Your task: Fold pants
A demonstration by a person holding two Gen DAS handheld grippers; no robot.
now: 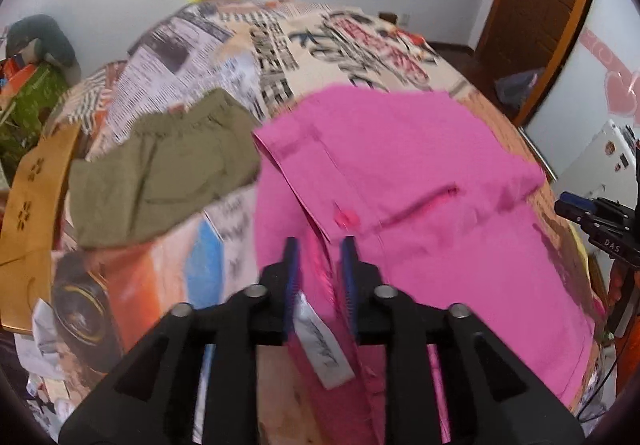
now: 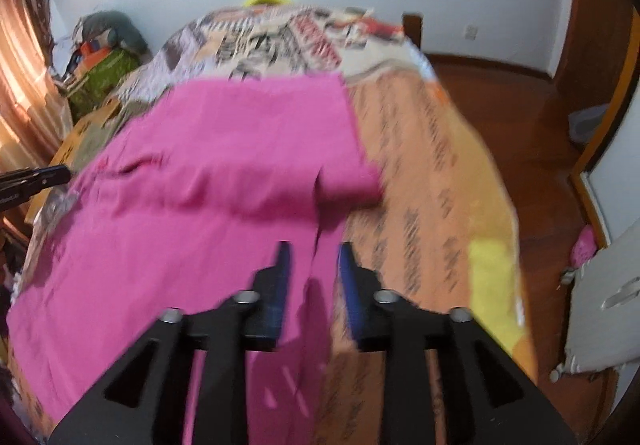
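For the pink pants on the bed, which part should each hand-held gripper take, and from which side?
Take the pink pants by the near edge, coming from the bed's near side. The left hand-held gripper already straddles the waistband by the white label; the right hand-held gripper straddles the near right edge. That edge hangs free, so fingers can probably close over it.

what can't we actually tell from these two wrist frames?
- Left wrist: whether the left gripper pinches the pink pants; cloth fills the gap, pad contact is blurred.
- Left wrist: text on the white label, blurred.
- Right wrist: whether the right gripper grips the hem; motion blur.
- Both views: the pants' near edge, hidden behind the gripper bodies.
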